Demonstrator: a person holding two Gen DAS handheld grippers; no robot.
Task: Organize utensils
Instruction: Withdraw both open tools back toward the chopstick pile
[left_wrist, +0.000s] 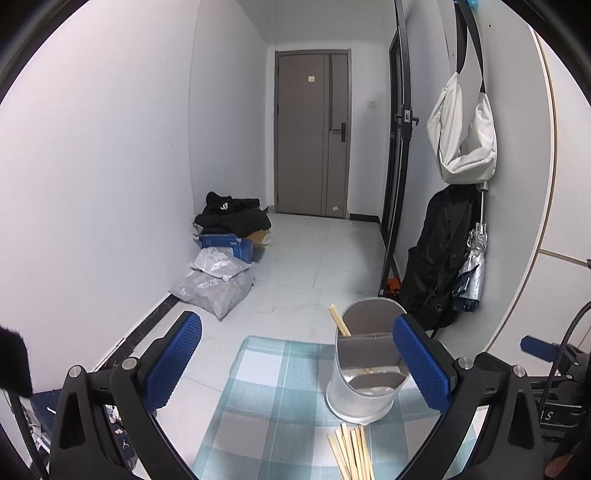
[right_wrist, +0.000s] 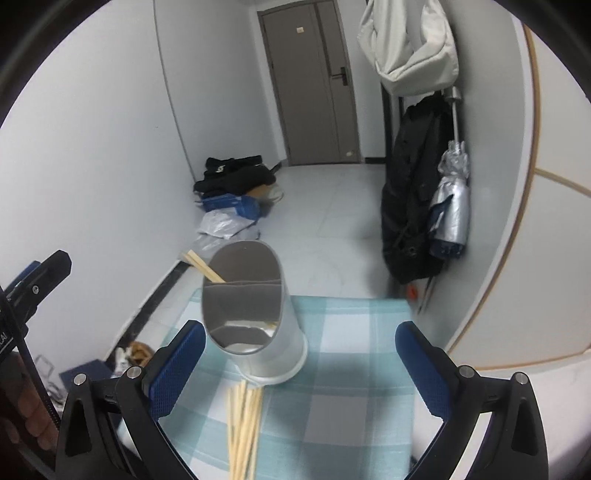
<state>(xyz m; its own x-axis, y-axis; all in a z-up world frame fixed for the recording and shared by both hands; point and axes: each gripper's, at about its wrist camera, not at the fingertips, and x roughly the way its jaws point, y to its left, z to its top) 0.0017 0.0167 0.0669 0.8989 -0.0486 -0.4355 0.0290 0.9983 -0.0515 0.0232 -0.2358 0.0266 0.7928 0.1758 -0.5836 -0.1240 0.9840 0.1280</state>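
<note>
Right wrist view: divided utensil holder (right_wrist: 255, 314) holds two chopsticks (right_wrist: 203, 266); loose chopsticks (right_wrist: 243, 424) beside it; both grippers (right_wrist: 299, 363) (left_wrist: 297, 362) released, empty.

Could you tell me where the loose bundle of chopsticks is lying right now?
The loose chopsticks lie on the checked placemat, just in front of the utensil holder; in the right wrist view they are nearer the left finger, bottom centre.

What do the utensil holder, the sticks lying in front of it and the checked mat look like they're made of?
Utensil holder: likely brushed metal or metallic-coated plastic; dull silver sheen, grey dividers inside.
Chopsticks: probably bamboo or light wood; pale tan, matte, squared ends.
Mat: seemingly woven fabric or vinyl; fine textured weave in teal, grey and white checks.
</note>
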